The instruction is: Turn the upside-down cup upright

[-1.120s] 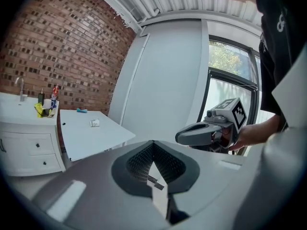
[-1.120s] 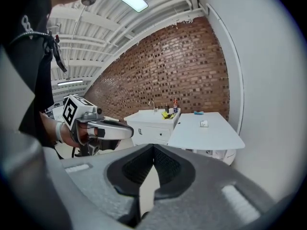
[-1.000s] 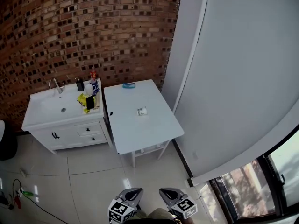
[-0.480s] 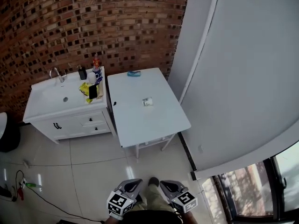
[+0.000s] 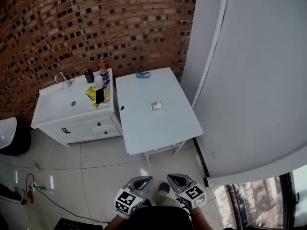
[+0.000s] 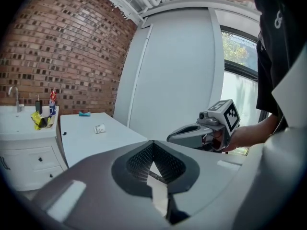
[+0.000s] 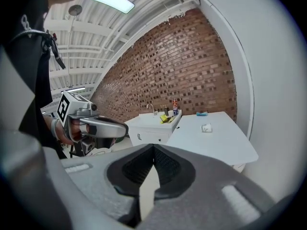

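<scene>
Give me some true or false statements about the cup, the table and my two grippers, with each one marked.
The cup sits on the white table. True.
The right gripper holds the cup. False: its jaws are together on nothing, well short of the table.
A blue object lies at the table's far end. True.
The sink cabinet stands right of the table. False: in the head view it stands at its left.
The left gripper has its jaws wide apart. False: they are together, empty.
</scene>
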The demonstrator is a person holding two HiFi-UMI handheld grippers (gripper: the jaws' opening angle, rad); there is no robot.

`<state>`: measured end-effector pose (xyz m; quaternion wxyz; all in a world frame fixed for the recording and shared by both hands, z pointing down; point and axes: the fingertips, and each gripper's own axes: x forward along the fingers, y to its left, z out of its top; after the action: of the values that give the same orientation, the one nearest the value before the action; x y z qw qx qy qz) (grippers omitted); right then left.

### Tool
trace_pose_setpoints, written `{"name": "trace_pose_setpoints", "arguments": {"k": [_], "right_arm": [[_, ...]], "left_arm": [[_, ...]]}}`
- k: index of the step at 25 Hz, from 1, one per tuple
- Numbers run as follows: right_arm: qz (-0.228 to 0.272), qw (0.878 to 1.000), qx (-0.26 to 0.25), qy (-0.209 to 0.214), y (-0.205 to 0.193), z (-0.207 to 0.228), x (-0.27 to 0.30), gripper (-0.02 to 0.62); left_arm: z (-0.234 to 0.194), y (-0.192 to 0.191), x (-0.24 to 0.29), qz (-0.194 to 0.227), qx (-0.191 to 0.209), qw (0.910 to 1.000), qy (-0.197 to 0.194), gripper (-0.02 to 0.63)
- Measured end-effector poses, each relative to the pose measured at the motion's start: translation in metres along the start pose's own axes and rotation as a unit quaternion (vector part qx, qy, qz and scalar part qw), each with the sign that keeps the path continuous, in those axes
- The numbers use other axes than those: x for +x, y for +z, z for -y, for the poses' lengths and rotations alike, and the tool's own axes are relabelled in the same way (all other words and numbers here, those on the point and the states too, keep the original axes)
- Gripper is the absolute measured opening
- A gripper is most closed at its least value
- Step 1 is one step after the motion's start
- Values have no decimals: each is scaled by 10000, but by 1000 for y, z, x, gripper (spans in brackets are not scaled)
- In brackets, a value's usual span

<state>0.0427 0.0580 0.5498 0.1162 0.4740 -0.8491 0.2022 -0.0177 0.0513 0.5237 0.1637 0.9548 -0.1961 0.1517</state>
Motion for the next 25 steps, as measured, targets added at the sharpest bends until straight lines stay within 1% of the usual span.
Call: {"name": "trace_pose_setpoints", "arguments": {"k": [4, 8, 11, 12, 15, 17, 25], "right_arm": [[54, 10000, 38, -34, 8, 33, -2, -8], [82, 9999, 68, 31, 16, 57, -3, -8], [60, 9998, 95, 150, 17, 67, -5, -8], [35, 9998, 71, 180, 16, 69, -6, -8], [-28, 9997, -112, 198, 18, 76, -9, -8], [-25, 9997, -139, 205, 18, 81, -11, -8], [-125, 9996, 22, 270, 12, 90, -15, -8]], "left_arm": [[-5, 17, 19, -22, 73, 9999, 74, 15], [-10, 24, 32, -87, -11, 9997, 224, 15], [-11, 27, 40, -59, -185, 9993, 334, 15], [-11, 28, 42, -18, -295, 9989, 358, 15], [-12, 34, 46, 217, -801, 9958, 383, 15], [-14, 35, 49, 285, -994, 9937, 432, 15], [-10, 29, 55, 96, -1016, 9932, 557, 15]]}}
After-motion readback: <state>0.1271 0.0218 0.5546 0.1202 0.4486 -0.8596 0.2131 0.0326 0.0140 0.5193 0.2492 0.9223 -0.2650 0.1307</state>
